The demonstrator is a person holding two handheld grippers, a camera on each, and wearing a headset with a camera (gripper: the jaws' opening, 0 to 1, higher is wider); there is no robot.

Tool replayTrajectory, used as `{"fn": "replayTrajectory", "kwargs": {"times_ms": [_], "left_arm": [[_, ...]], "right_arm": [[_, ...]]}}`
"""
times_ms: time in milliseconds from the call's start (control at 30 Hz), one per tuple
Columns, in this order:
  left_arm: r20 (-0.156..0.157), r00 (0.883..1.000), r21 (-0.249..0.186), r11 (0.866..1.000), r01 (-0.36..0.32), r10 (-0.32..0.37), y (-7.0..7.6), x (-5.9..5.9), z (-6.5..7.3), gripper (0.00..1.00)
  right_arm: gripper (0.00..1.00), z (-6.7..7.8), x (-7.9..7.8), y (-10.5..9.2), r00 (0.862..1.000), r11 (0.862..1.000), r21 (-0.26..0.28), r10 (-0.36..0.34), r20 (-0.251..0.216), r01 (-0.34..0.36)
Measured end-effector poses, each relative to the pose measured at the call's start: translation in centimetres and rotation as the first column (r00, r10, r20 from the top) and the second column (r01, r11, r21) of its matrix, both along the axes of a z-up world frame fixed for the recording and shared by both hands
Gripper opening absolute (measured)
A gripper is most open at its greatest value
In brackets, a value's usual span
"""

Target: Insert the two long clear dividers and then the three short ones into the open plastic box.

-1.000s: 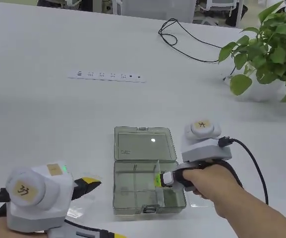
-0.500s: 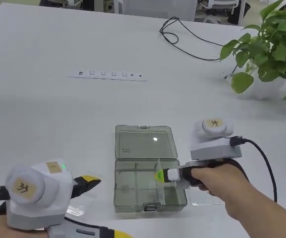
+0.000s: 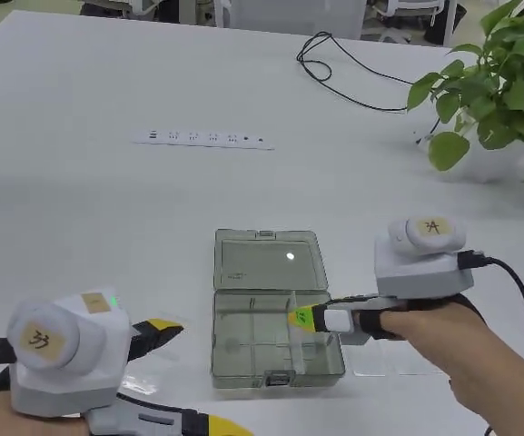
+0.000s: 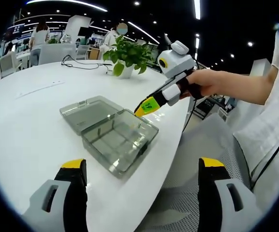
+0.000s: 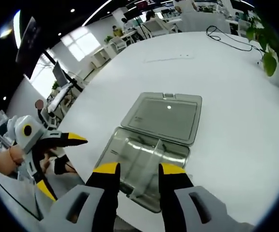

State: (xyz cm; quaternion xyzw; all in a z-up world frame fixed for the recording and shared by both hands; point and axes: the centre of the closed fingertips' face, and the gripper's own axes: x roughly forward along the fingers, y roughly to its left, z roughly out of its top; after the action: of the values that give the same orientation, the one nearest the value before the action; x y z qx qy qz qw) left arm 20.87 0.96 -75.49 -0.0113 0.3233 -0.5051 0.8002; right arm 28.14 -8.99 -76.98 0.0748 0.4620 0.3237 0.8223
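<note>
The open smoky-clear plastic box (image 3: 243, 350) sits near the table's front edge, its lid (image 3: 268, 259) lying flat behind it. One long clear divider (image 5: 146, 166) stands upright inside the box, with cross ribs beside it. My right gripper (image 3: 302, 318) hovers at the box's right side, yellow tips pointing left; in its own view the gripper (image 5: 139, 169) is open with nothing held, just above the divider. My left gripper (image 3: 178, 374) waits left of the box, open wide and empty (image 4: 141, 166). Loose clear pieces (image 3: 384, 363) lie right of the box.
A white power strip (image 3: 207, 139) lies mid-table behind the box. A potted plant (image 3: 498, 91) stands at the far right, with a black cable (image 3: 352, 77) looping beside it. The table's front edge (image 4: 144, 183) runs just below the box.
My right gripper has drawn back to the right, from inside the box to its right edge, leaving the divider standing. The left gripper has barely moved.
</note>
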Motion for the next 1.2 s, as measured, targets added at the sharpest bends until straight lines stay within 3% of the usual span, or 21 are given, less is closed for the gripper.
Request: {"fn": "replayTrajectory", "kwargs": {"times_ms": [167,333,533,667,1000,1200], "left_arm": [[-0.001,1.000,0.005,1.000,-0.019,0.019,0.3,0.0,0.0,0.98],[-0.002,0.999,0.003,0.999,-0.037,0.037,0.5,0.2,0.2,0.98],[-0.002,0.998,0.010,0.998,-0.063,0.063,0.9,0.5,0.2,0.97],[-0.008,0.996,0.021,0.996,-0.086,0.086,1.3,0.8,0.1,0.97],[-0.034,0.989,0.062,0.988,-0.140,0.142,2.6,1.4,-0.7,0.93],[-0.079,0.970,0.104,0.970,-0.221,0.229,4.4,2.4,-2.1,0.87]], "right_arm": [[0.40,0.7,-0.3,-0.1,0.998,0.999,0.009,0.045,0.050,-0.045],[0.46,1.2,-0.8,-0.3,0.987,0.992,-0.011,0.123,0.108,-0.123],[0.52,1.8,-1.5,-0.7,0.965,0.979,-0.020,0.201,0.170,-0.201],[0.57,2.3,-2.0,-1.1,0.940,0.966,-0.025,0.254,0.227,-0.256],[0.67,2.5,-3.0,-2.6,0.907,0.953,-0.018,0.294,0.302,-0.303],[0.72,2.5,-3.8,-3.5,0.887,0.947,-0.012,0.305,0.347,-0.321]]}}
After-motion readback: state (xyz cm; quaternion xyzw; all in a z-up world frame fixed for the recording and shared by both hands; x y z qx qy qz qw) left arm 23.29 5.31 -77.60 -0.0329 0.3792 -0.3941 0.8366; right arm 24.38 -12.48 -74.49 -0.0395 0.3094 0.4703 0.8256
